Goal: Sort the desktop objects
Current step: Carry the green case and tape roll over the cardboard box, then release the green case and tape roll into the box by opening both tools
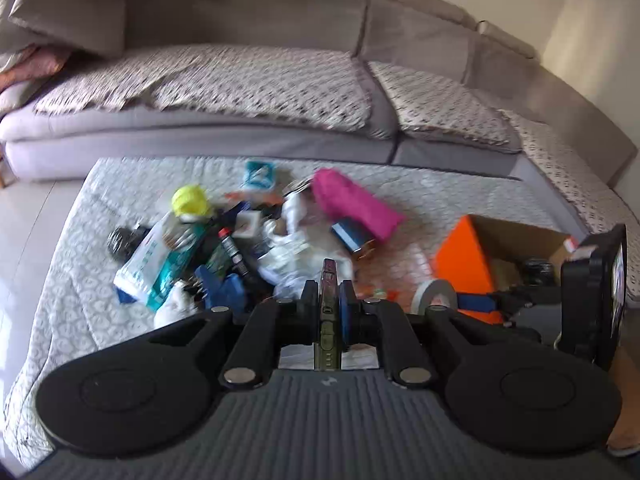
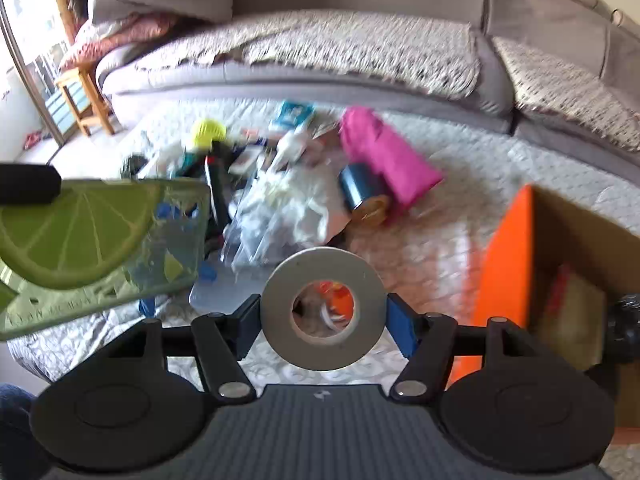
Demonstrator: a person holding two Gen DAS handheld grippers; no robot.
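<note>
The left gripper (image 1: 329, 304) pinches what looks like a lime-printed phone case (image 2: 92, 240) edge-on, while the right gripper (image 2: 323, 316) clamps a grey tape roll (image 2: 323, 308) beside the orange cardboard box (image 2: 508, 256).

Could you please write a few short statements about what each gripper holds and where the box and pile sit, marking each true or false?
1. The right gripper holds a roll of tape. True.
2. The left gripper is open and empty. False: it is shut on a thin flat item with a lime print.
3. The orange cardboard box lies right of the pile. True.
4. The pink cloth is inside the box. False: it lies on the quilted cover beside the pile.
</note>
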